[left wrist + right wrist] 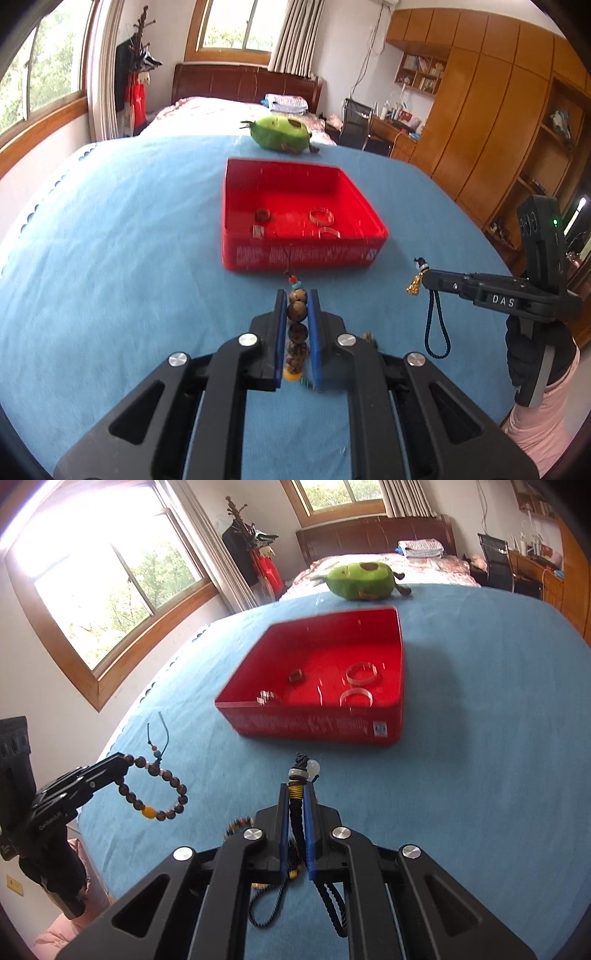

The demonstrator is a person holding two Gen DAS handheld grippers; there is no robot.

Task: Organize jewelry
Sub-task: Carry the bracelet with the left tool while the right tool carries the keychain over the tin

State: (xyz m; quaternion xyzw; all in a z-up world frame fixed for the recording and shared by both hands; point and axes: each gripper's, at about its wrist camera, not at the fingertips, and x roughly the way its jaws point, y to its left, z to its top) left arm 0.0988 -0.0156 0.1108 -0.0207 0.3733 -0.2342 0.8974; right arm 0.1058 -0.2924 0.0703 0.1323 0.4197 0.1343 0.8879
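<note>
The left gripper (297, 295) is pinched tight on a bead bracelet (297, 321); the brown beads sit in a row btwn its two blue pads, w/ one orange bead near the back; in the right wrist view the same bracelet (159, 792) hangs as a loop from the left gripper (123, 760), up off the blue cloth (480, 775), w/ thin dark strings sticking up from it. The right gripper (295, 790) is pinched tight on a dark cord charm (297, 812); a gold coil, a pale ring and a pale round bead poke out past the tips; dark cord loops hang down under the fingers; in the left wrist view the charm (436, 325) dangles from the right gripper (424, 277), w/ a small gold tassel at the tip and a blue-black loop hanging below. A red box (303, 254) sits on the cloth just past both grippers; it is open on top; inside lie two clear rings (362, 674), a small brown ring (295, 675) and a tiny shiny piece (266, 698) near the front wall. A green stuffed toy (280, 133) lies on the cloth behind the box, apart from it. A pink sleeve (546, 417) shows at the right edge of the left wrist view, below the right gripper's handle. Behind the table are a bed, windows and wood cupboards.
</note>
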